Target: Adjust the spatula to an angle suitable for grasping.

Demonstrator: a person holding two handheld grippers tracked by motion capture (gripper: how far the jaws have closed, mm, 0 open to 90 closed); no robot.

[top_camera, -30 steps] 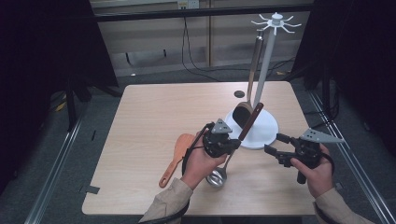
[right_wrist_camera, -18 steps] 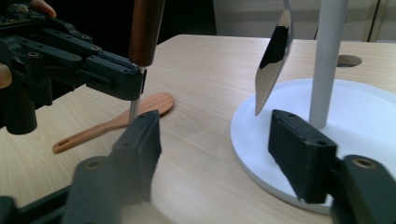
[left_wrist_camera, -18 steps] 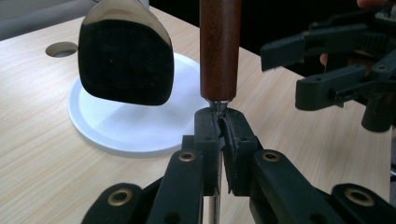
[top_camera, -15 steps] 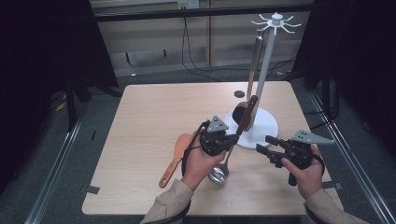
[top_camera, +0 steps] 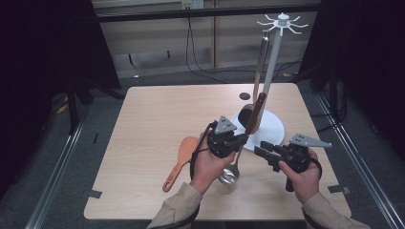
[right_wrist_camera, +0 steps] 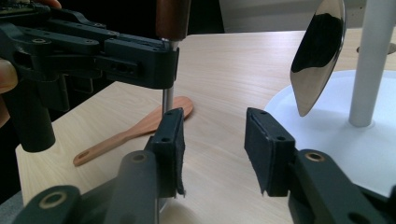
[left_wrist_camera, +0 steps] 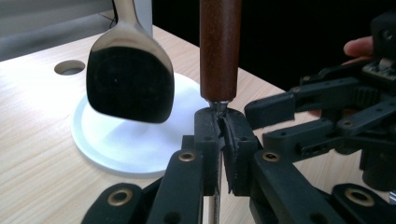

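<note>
High view: we look down on a pale wooden bench (top_camera: 157, 119) where a person's two hands each hold a hand-held gripper. Our left hand-held gripper (top_camera: 240, 139) sits near the middle of the bench, its jaws pressed together on the thin metal shank of a ladle (top_camera: 229, 173). The ladle stands tilted, with its steel bowl resting on the bench below the hand and its dark wooden handle (top_camera: 254, 110) rising up towards a white rack (top_camera: 273, 62). The rack stands on a round white base (top_camera: 272, 130), and a steel spatula (top_camera: 248, 117) hangs from it, just beside the ladle handle. A wooden rice paddle (top_camera: 180, 162) lies flat on the bench to the left of the left hand.

Our right hand-held gripper (top_camera: 260, 151) is held level just right of the ladle, pointing towards it. Its jaws have just been closing, yet they stand apart with nothing pinched between them.

In the left gripper view we see the pads (left_wrist_camera: 209, 135) clamped on the metal shank right below the wooden handle. In the right gripper view the shank (right_wrist_camera: 167, 99) stands just beyond the left jaw.
</note>
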